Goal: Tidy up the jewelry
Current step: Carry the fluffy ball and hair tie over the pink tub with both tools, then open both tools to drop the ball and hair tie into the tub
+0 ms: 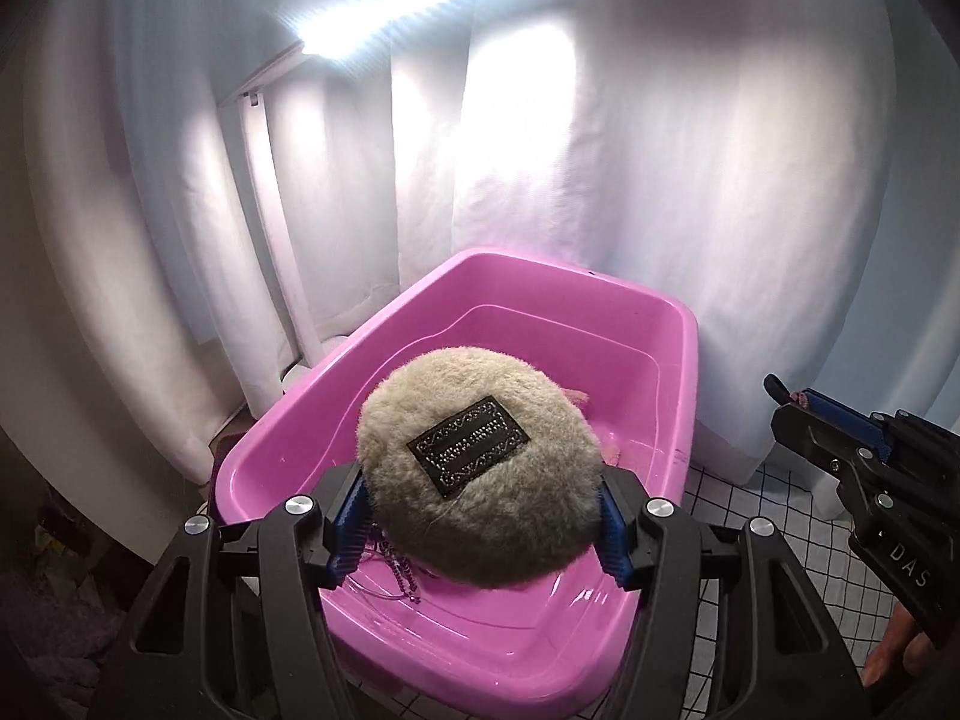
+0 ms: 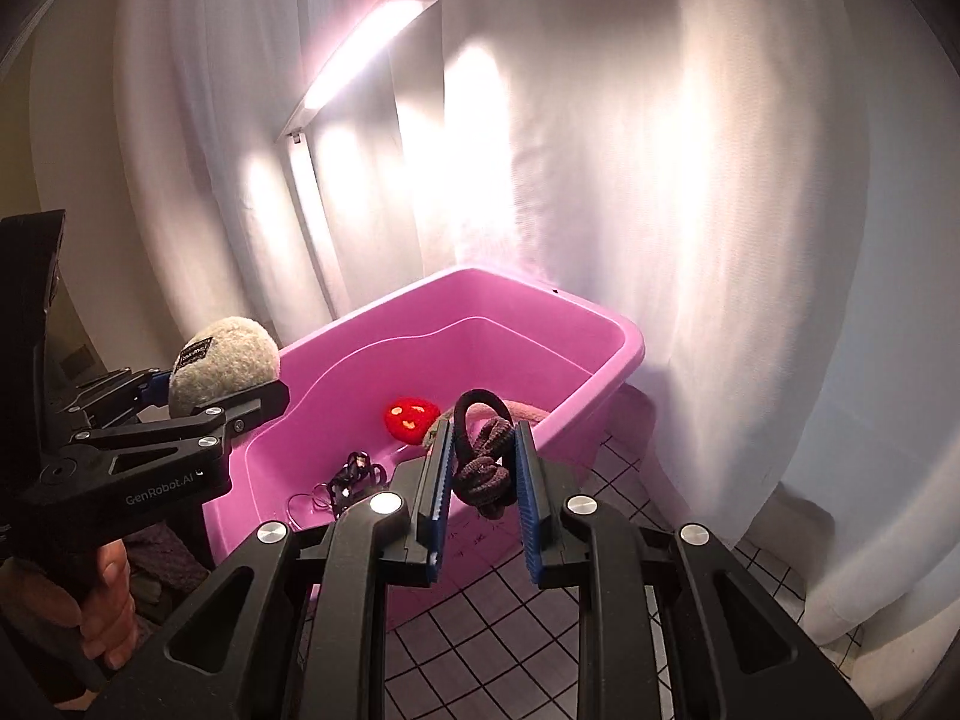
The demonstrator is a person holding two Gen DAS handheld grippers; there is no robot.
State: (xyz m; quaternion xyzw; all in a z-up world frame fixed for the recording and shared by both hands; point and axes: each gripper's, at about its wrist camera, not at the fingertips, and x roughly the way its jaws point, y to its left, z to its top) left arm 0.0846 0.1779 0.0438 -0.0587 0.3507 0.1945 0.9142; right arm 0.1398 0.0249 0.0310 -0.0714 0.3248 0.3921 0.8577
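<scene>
Your left gripper (image 1: 483, 525) clamps the fuzzy round pouch (image 1: 480, 468); your right gripper (image 2: 483, 495) pinches a knotted hair tie (image 2: 485, 459) (both above the pink tub (image 2: 600, 324)).

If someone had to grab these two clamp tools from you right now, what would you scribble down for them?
Left gripper: shut on the fluffy beige pouch, held above the pink tub.
Right gripper: shut on a dark knotted hair tie, also over the tub.
In the tub: a red crocheted piece, a dark beaded tangle, a pinkish band.
Done: two items lifted out.
Left: place both, then sort the rest.
</scene>
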